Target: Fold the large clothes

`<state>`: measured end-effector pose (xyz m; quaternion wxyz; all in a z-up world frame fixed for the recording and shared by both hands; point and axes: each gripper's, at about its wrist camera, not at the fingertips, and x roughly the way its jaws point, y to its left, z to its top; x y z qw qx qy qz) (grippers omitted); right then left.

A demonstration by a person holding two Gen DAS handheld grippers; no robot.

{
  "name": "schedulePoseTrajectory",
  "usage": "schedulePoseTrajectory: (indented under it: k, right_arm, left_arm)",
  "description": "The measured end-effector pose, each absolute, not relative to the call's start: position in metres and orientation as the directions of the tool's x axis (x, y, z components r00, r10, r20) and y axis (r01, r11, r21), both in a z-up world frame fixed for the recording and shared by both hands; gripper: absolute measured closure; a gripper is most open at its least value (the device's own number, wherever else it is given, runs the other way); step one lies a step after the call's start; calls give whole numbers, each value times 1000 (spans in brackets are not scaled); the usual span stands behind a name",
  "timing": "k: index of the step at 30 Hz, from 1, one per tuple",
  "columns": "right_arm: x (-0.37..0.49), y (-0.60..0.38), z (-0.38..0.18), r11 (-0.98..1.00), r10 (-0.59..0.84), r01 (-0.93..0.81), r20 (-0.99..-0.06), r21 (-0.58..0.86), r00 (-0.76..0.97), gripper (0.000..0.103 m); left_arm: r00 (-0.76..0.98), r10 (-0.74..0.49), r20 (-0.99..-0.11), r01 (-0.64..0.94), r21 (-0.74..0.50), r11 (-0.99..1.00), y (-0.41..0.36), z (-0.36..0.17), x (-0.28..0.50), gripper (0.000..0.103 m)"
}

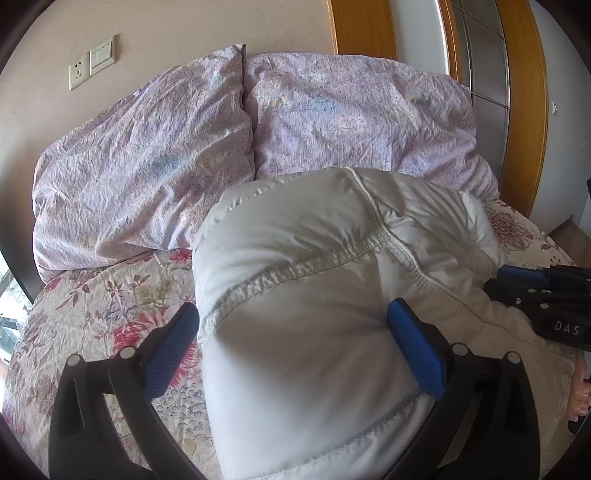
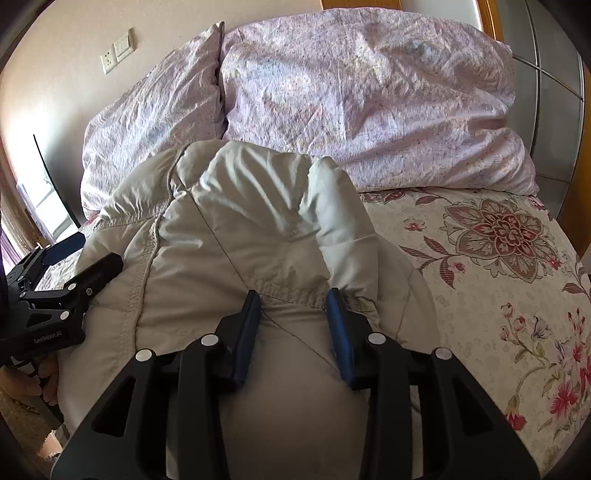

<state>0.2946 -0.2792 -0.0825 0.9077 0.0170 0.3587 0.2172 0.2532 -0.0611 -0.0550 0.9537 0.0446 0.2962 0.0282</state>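
Puffer jacket, pale grey-white and quilted, is lying bunched in a thick mound on the bed, near its front edge and just in front of the pillows. The bed is wearing a cream sheet printed with red and pink flowers. Two lilac crumpled pillows are leaning side by side against a beige wall at the head. One switch plate and one socket are sitting on that wall, and orange wooden frames are standing at the right of the room.

Two grippers are working here. The left gripper is holding its blue-padded jaws wide, straddling the padded bulk, with the fabric bulging between them. The right gripper is keeping its jaws narrower, pressing in on a stitched seam fold of the jacket from both sides.
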Motion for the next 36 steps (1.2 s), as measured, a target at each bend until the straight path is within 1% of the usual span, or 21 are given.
schedulePoseTrajectory:
  k: [5, 9, 13, 20, 28, 30, 32, 34, 35, 36]
  right_arm:
    - [301, -278, -92, 896, 423, -398, -651, 197, 631, 64]
    - [303, -275, -96, 896, 416, -405, -655, 179, 631, 64]
    - [304, -273, -98, 899, 410, -405, -651, 168, 639, 64]
    - [305, -267, -101, 910, 379, -394, -648, 131, 661, 64]
    - [307, -269, -104, 912, 384, -381, -641, 152, 665, 64]
    - [308, -269, -102, 915, 380, -368, -654, 164, 654, 64]
    - [311, -270, -91, 922, 364, -345, -696, 176, 618, 63]
    - [308, -276, -73, 929, 352, -310, -745, 204, 567, 59]
    - [303, -284, -62, 922, 377, -305, -738, 240, 559, 46]
    - [296, -296, -46, 909, 414, -302, -710, 288, 569, 23]
  left_arm:
    - [808, 57, -587, -33, 51, 998, -55, -66, 262, 2]
    - [819, 90, -567, -52, 83, 995, -60, -73, 262, 2]
    - [817, 89, -570, -54, 77, 996, -59, -77, 264, 2]
    - [818, 125, -561, -77, 109, 991, -62, -83, 266, 2]
    - [811, 166, -561, -97, 151, 984, -67, -85, 270, 2]
    - [808, 160, -567, -92, 146, 985, -66, -83, 270, 2]
    - [795, 106, -597, -56, 101, 993, -59, -75, 268, 2]
    - [771, 3, -637, -28, -30, 999, -40, -62, 256, 2]
    - [765, -67, -641, -8, -113, 994, -27, -55, 248, 2]
    - [762, -128, -634, 12, -183, 983, -14, -49, 240, 2]
